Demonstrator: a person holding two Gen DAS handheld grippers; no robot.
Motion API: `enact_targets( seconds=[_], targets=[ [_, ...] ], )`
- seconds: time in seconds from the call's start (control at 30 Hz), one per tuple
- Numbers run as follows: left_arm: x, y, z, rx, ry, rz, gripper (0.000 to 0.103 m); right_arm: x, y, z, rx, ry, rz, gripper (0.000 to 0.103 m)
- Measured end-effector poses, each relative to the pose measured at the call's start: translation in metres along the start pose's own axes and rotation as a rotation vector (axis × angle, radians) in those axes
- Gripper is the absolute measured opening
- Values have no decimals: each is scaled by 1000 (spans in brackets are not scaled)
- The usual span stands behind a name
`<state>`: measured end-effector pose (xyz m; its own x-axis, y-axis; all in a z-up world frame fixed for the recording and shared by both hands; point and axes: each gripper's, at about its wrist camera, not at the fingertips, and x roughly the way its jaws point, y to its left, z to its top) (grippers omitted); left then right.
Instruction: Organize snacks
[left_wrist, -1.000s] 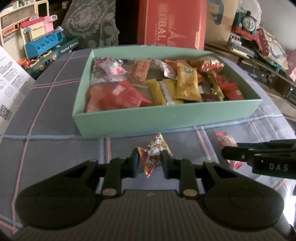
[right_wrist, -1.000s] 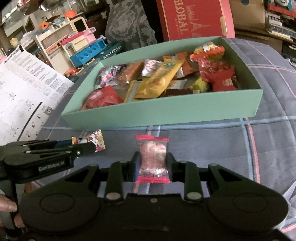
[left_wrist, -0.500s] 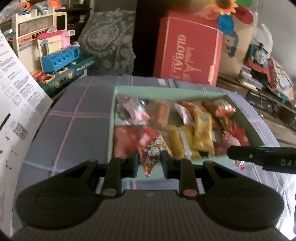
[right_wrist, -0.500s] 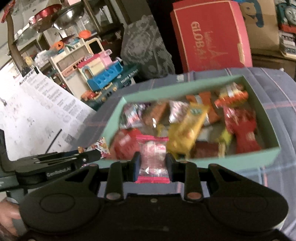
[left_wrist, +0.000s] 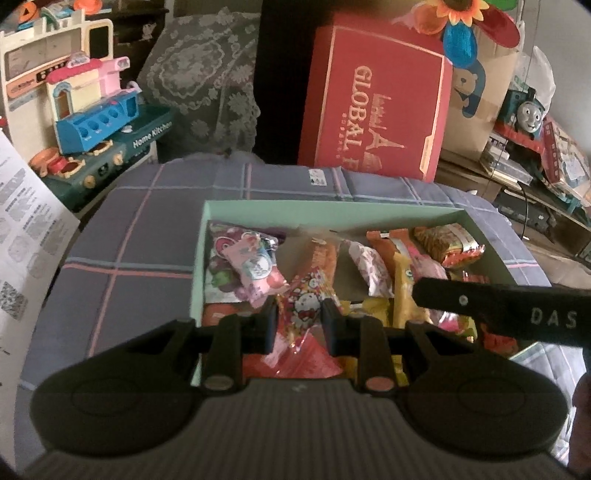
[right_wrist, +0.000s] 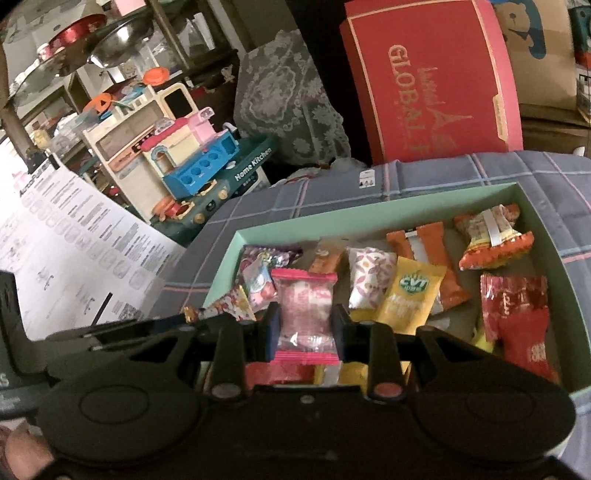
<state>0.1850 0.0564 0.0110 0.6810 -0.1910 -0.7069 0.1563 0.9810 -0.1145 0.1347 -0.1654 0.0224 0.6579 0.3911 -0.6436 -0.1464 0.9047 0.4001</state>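
Snacks fill a shallow mint-green box (left_wrist: 484, 236) on a table under a grey plaid cloth (left_wrist: 147, 236), packets lying loosely across its floor. Both grippers hover over the box's near edge, angled downward. The left gripper (left_wrist: 298, 321), toward the near left corner, is clamped on a red cartoon-cat packet (left_wrist: 301, 306), held with its long axis pointing away from the camera. The right gripper (right_wrist: 306, 325), just beside it, is clamped on a pink-edged clear candy packet (right_wrist: 304, 310), also upright between the pads. Each packet hangs directly above the box interior, so release likely needs only a short lowering. Neither hand is clearly nearer.
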Motion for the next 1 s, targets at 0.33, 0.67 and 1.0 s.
enact_targets(
  seconds=[0.33,0.67,1.0],
  targets=[
    [28,-3,-2,3,45,13,25,28,-5,9,-2,15,-17,32],
    [23,3,-9,-20,45,105,103,24,-9,5,15,7,-63,103],
    [-9,4,-30,-27,56,115,103,-13,-10,-16,31,23,-87,103]
  ],
)
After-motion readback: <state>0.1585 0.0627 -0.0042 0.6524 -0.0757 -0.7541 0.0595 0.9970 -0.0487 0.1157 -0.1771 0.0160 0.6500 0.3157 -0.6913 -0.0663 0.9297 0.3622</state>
